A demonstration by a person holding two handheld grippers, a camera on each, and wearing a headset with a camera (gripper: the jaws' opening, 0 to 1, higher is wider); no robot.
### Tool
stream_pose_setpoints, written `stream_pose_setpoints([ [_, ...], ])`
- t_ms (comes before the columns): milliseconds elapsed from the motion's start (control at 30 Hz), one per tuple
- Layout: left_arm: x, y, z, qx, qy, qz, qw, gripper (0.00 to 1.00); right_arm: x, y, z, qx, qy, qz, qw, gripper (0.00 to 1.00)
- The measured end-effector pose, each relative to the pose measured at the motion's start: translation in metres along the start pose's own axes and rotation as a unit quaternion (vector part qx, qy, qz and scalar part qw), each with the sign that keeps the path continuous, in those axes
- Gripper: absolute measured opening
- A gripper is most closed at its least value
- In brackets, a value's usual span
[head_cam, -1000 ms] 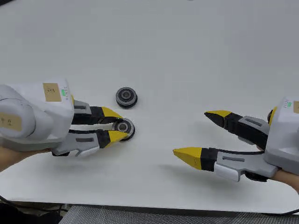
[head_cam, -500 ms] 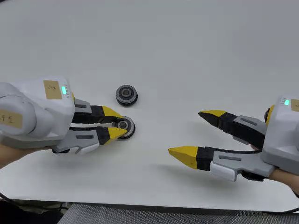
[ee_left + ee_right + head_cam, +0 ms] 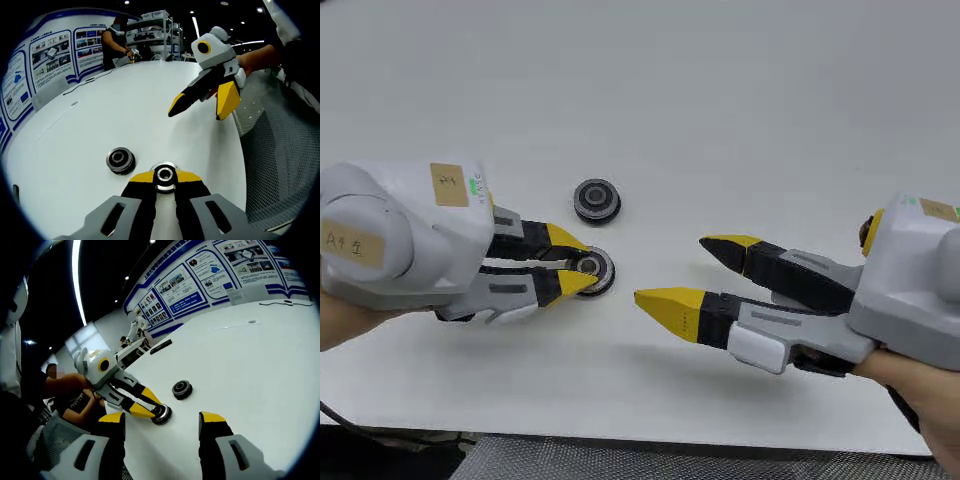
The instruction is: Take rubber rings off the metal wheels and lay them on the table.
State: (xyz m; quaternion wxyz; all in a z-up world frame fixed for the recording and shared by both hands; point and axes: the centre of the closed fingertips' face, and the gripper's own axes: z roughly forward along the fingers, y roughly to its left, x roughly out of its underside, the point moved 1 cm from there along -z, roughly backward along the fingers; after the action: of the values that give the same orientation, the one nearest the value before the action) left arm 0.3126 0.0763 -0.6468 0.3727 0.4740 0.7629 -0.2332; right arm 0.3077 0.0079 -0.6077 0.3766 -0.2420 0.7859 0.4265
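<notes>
Though the job is to pull the rubber rings [image 3: 579, 201] off, it looks like none is off yet. In the head view, the left gripper [image 3: 582, 262] has its jaws almost closed, pinching the near wheel [image 3: 593, 271] low on the white table [image 3: 740, 120]. The far wheel [image 3: 597, 200] lies just past it, not touching, and both wheels wear their dark rings. The right gripper [image 3: 688, 270] has its jaws wide apart, holds nothing, and points at the near wheel from close by. In the left gripper view, the near wheel [image 3: 165, 175] sits between the yellow tips, with the far wheel [image 3: 120, 161] beside it. The right gripper [image 3: 197, 115] hangs over the table, open. In the right gripper view, its own jaws stand wide with nothing in them. The near wheel [image 3: 162, 414] is ahead, in the left gripper's [image 3: 145, 407] grip. I see no loose ring on the table, so I think both rings are left to do.
</notes>
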Motion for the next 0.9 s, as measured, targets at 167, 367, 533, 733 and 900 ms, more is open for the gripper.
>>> stream_pose_setpoints([
  [167, 0.000, 0.000, 0.000, 0.004, 0.007, 0.000, 1.0000, 0.13, 0.004, 0.002, 0.006, -0.003, -0.002, 0.031, 0.9995, 0.57],
  [367, 0.000, -0.001, 0.000, 0.006, 0.011, 0.000, 0.9999, 0.13, 0.008, 0.003, 0.014, -0.006, 0.000, 0.065, 0.9979, 0.52],
  [533, 0.000, -0.001, -0.001, 0.003, 0.006, -0.005, 1.0000, 0.13, 0.007, 0.004, 0.023, -0.009, -0.009, 0.124, 0.9922, 0.50],
  [733, 0.001, -0.001, -0.001, 0.004, 0.003, -0.005, 1.0000, 0.13, 0.015, 0.007, 0.034, -0.004, 0.010, 0.156, 0.9877, 0.46],
  [900, 0.001, -0.001, -0.001, 0.008, 0.000, -0.003, 1.0000, 0.13, 0.020, 0.008, 0.040, -0.001, 0.021, 0.178, 0.9837, 0.41],
])
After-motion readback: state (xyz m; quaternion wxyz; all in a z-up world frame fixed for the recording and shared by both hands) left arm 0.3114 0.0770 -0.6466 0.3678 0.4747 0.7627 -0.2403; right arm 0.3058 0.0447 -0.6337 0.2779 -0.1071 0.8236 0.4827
